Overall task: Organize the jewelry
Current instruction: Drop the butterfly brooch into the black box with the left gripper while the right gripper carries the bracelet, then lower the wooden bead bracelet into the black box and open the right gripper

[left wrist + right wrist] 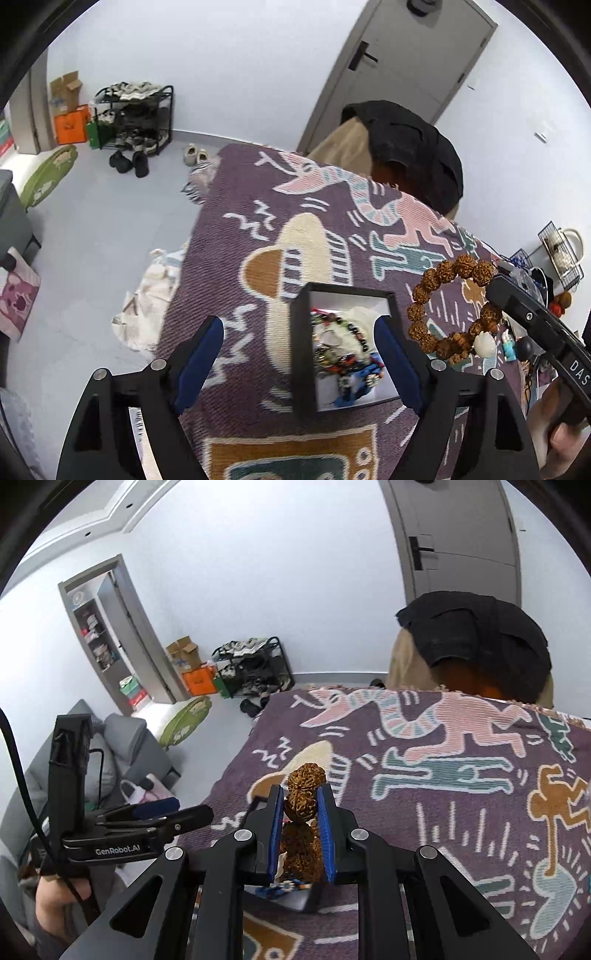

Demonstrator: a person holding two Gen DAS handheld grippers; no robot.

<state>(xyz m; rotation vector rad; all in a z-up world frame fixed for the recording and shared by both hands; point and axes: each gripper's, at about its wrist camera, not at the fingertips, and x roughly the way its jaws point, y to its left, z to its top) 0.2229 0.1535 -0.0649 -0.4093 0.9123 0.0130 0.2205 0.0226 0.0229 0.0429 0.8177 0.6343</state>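
Brown wrinkled-seed bead bracelet (452, 306) pinched between blue pads of right gripper (302, 825), hanging above purple patterned blanket (258, 266) just right of open black jewelry box (345, 347) of mixed beads, box framed by spread, empty left gripper (301, 354), box nearly hidden in right wrist view.
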